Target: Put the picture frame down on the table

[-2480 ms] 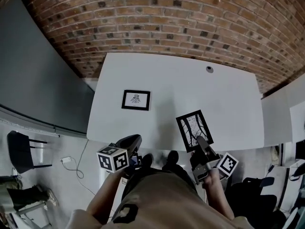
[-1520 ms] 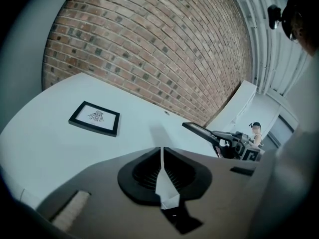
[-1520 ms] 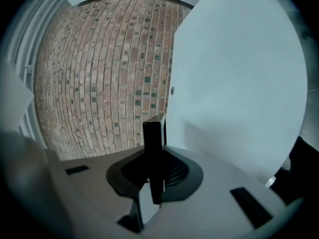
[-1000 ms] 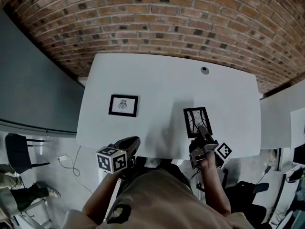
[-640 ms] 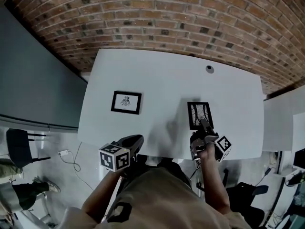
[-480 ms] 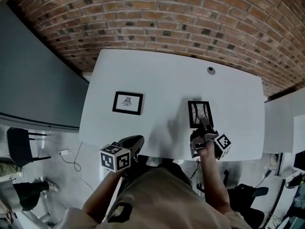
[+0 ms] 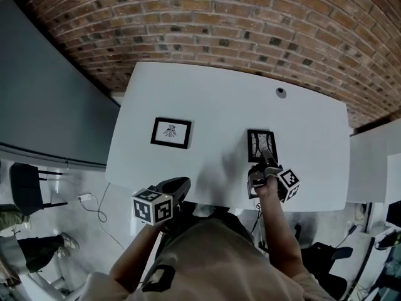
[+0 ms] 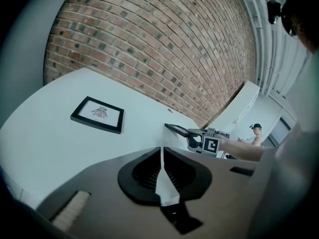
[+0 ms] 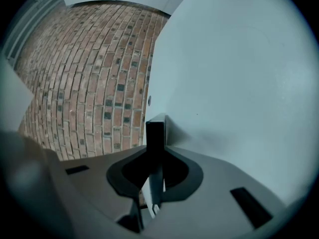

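White worktop (image 7: 219,105) fronts a brick wall (image 7: 219,17). Nearest, short of the worktop's near edge, the left gripper (image 7: 178,185) is tucked close, jaws together on nothing. Over that edge the right forearm (image 7: 276,231) reaches forward, right gripper (image 7: 264,157) clamping the picture frame (image 7: 259,142) low above the worktop.

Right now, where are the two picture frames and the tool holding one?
held picture frame (image 7: 260,140), head view, on its printed picture.
flat picture frame (image 7: 171,132), head view, on its white middle.
right tool (image 7: 265,155), head view, between its tips.
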`<move>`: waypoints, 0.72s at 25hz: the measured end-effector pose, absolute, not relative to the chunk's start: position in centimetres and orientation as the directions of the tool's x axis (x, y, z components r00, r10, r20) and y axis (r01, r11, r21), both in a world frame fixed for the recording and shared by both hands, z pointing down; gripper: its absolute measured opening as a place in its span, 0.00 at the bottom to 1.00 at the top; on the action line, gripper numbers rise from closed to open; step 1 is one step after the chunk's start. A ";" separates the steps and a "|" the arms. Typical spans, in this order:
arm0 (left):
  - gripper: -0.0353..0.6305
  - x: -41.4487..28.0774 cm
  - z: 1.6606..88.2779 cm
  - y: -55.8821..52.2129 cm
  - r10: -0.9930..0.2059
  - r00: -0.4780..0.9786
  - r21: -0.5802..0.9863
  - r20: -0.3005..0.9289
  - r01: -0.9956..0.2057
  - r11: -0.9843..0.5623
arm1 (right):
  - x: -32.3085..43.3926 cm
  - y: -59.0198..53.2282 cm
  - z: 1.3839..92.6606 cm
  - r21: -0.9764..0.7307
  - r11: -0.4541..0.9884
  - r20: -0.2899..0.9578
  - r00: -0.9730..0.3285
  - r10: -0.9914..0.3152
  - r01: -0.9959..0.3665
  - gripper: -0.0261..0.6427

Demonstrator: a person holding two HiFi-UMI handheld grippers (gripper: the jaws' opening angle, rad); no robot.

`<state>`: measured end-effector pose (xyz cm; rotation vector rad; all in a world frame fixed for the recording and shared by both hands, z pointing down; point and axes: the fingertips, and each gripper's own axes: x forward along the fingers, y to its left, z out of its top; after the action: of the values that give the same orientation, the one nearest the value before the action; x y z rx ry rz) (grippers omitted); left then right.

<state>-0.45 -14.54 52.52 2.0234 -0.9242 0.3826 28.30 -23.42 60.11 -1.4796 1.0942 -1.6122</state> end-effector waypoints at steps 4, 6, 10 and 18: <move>0.08 -0.5 52.5 -14.5 -0.472 0.680 0.580 0.562 -0.730 -0.361 | 28.0 -23.7 60.9 -0.903 -0.426 0.431 -0.130 -0.893 -0.064 0.08; 0.08 -0.6 52.5 -14.4 -0.469 0.679 0.577 0.564 -0.731 -0.364 | 27.9 -23.6 61.2 -0.896 -0.438 0.445 -0.140 -0.885 -0.074 0.08; 0.08 -0.9 52.5 -14.2 -0.464 0.685 0.581 0.562 -0.726 -0.367 | 27.0 -23.4 61.6 -0.880 -0.465 0.475 -0.204 -0.856 -0.100 0.13; 0.08 -1.0 52.8 -14.1 -0.455 0.695 0.588 0.556 -0.716 -0.376 | 25.6 -23.1 61.6 -0.862 -0.487 0.504 -0.332 -0.797 -0.139 0.37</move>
<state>-0.99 -14.07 52.82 2.0364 -0.8969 0.3816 25.61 -23.13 61.61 -1.4368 1.2190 -1.8709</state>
